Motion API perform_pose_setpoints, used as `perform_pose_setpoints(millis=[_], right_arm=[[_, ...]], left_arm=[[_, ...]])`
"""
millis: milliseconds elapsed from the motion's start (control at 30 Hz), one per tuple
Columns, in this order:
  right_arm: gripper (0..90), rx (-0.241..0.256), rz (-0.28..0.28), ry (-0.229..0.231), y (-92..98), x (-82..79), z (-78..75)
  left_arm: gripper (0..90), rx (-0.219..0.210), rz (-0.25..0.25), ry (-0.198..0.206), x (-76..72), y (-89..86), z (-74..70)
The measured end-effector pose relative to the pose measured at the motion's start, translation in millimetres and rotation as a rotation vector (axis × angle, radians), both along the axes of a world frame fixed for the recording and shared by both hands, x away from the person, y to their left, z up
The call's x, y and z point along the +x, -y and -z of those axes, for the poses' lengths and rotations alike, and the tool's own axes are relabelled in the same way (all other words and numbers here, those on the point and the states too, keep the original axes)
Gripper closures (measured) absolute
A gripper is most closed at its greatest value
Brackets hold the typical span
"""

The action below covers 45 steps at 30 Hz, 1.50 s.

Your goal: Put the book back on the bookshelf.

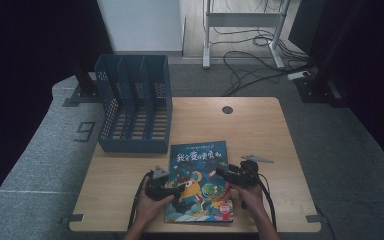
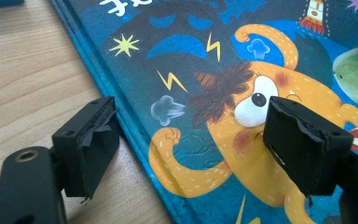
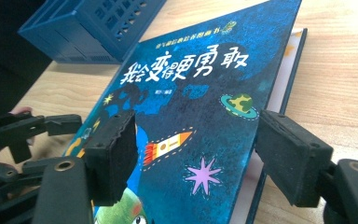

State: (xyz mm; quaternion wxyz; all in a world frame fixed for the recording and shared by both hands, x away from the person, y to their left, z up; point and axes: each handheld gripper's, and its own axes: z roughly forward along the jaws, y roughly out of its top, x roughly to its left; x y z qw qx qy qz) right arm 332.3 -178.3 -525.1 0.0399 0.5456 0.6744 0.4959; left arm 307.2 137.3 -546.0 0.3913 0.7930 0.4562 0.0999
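Observation:
A blue picture book [image 1: 199, 180] with cartoon monsters lies flat near the table's front edge. My left gripper [image 1: 179, 188] is open at the book's left edge. In the left gripper view, the left gripper [image 2: 191, 140] straddles the spine edge of the book [image 2: 223, 70], one jaw over the wood and the other over the orange monster. My right gripper [image 1: 220, 172] is open over the book's right half. In the right gripper view, the right gripper [image 3: 196, 149] has its jaws either side of the cover's right edge on the book [image 3: 196, 93], where white pages show.
A blue slotted file organizer [image 1: 135, 110] stands at the table's back left, just behind the book. The wooden table [image 1: 260, 125] has a round cable hole [image 1: 227, 109] at the back. Cables run across the floor [image 1: 250, 60] beyond it.

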Motion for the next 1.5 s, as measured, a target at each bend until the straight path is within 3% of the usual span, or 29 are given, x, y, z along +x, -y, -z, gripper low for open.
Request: perform_pose_setpoints(millis=[100, 267, 467, 833, 867, 933, 1100, 1500], right_arm=[[30.1, 0.010, -0.009, 0.004, 1.7, -0.2, -1.6], [32.5, 0.088, -0.023, -0.009, 9.5, 0.4, -4.2], [33.4, 0.107, -0.032, -0.022, 11.2, 1.0, -4.0], [34.8, 0.175, -0.033, -0.074, 16.6, 3.0, -2.1], [35.8, 0.206, -0.034, -0.086, 18.8, 3.4, -1.6], [36.1, 0.219, -0.037, -0.095, 19.9, 3.7, -1.5], [36.1, 0.208, -0.034, -0.111, 19.3, 4.1, -0.1], [37.8, 0.288, -0.052, -0.127, 23.8, 4.9, 1.7]], left_arm=[[18.4, -0.012, 0.003, -0.006, 0.6, -1.6, -0.1], [18.2, -0.029, 0.004, -0.014, 1.5, -3.4, -0.1], [18.3, -0.032, 0.006, -0.012, 1.5, -3.6, -0.2], [18.3, -0.037, 0.006, -0.015, 1.9, -4.2, -0.3], [18.3, -0.043, 0.008, -0.020, 2.2, -5.0, -0.5], [18.3, -0.042, 0.008, -0.020, 2.2, -5.0, -0.5], [18.2, -0.034, 0.006, -0.014, 1.8, -4.0, -0.3], [17.8, -0.047, 0.003, -0.015, 2.2, -5.2, -0.8]])
